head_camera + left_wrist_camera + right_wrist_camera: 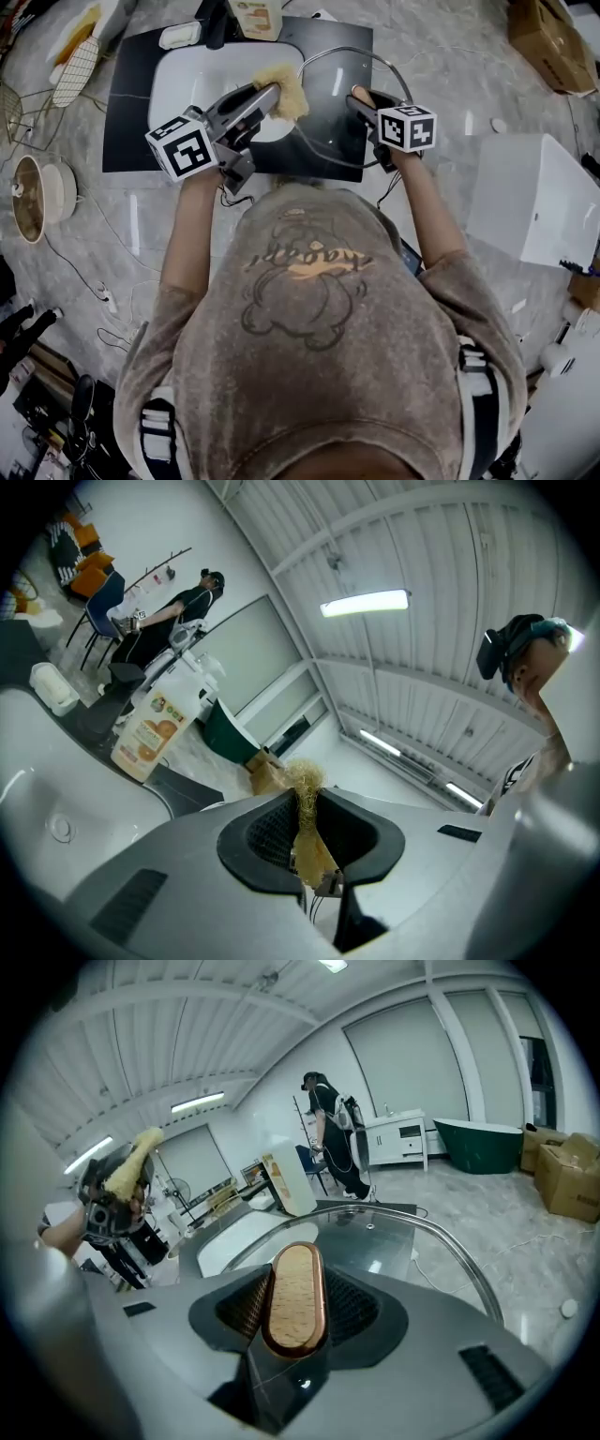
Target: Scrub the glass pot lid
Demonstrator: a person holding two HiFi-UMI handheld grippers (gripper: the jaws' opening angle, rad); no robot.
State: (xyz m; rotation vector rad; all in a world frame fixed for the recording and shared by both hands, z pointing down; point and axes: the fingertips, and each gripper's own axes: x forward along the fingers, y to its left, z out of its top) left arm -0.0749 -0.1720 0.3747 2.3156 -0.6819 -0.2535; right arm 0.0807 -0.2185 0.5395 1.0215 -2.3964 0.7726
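The glass pot lid (349,112) is held tilted over the black mat, its metal rim arcing around it. My right gripper (362,99) is shut on the lid's oval wooden handle (293,1299), which has a copper edge. In the right gripper view the glass lid (384,1241) stretches away beyond the jaws. My left gripper (270,96) is shut on a tan fibrous scrubber (287,88), whose tuft touches the lid's left edge. The scrubber (306,822) sticks up between the left jaws.
A white sink basin (187,80) sits in the black mat (127,112). A detergent bottle (255,17) and a soap dish (178,36) stand behind it. A white box (534,197) is at the right, a cardboard box (548,42) at the far right, and a bowl (33,197) at the left.
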